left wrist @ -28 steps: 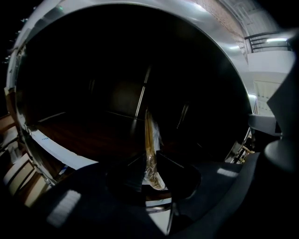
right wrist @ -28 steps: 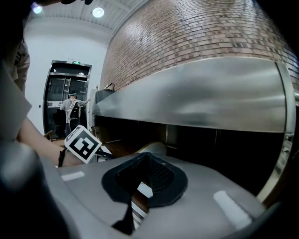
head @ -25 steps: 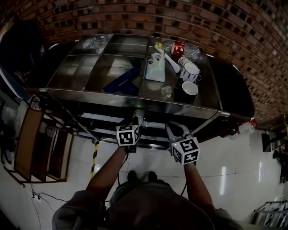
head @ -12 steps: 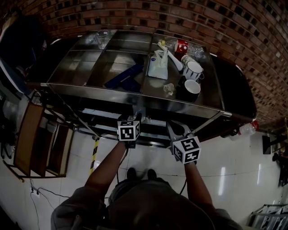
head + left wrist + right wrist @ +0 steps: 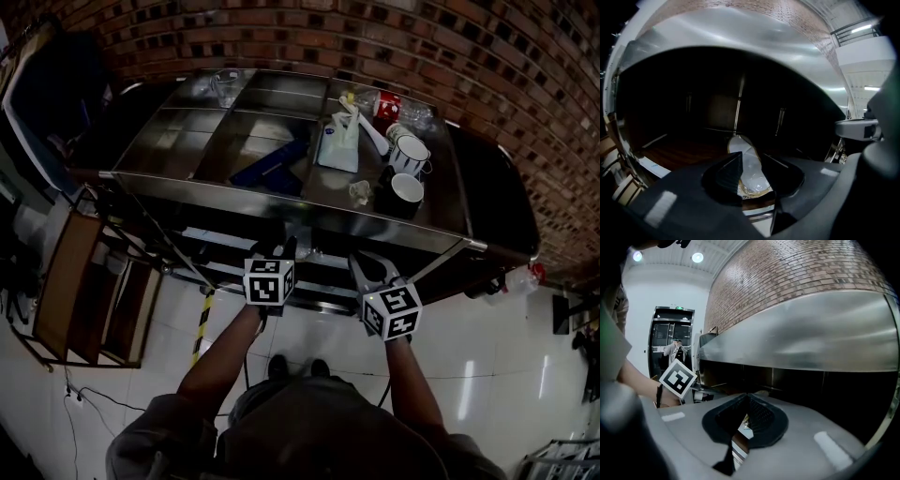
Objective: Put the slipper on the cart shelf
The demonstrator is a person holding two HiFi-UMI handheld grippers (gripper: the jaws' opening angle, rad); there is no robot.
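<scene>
Standing at a steel cart (image 5: 281, 202) against a brick wall, a person holds 2 grippers low in front of its under-shelf. The pale slipper (image 5: 749, 171) lies on the dark shelf (image 5: 679, 152) beneath the cart top and looks already set down. In the left gripper view it shows through the gap of the left gripper (image 5: 752, 161), whose jaws stand partly apart. They have just been closing, and neither pad appears to press on the slipper. The right gripper (image 5: 746, 399) waits beside it with its tips together on nothing.

The job looks nearly done, with only the pull-back remaining. The slipper seems to sit close to the shelf's front edge and in line with the left jaws. If they narrow further or draw back low, a tip could catch it and drag it to the floor. A fast lift could also knock the left gripper against the top's rim just above it.
</scene>
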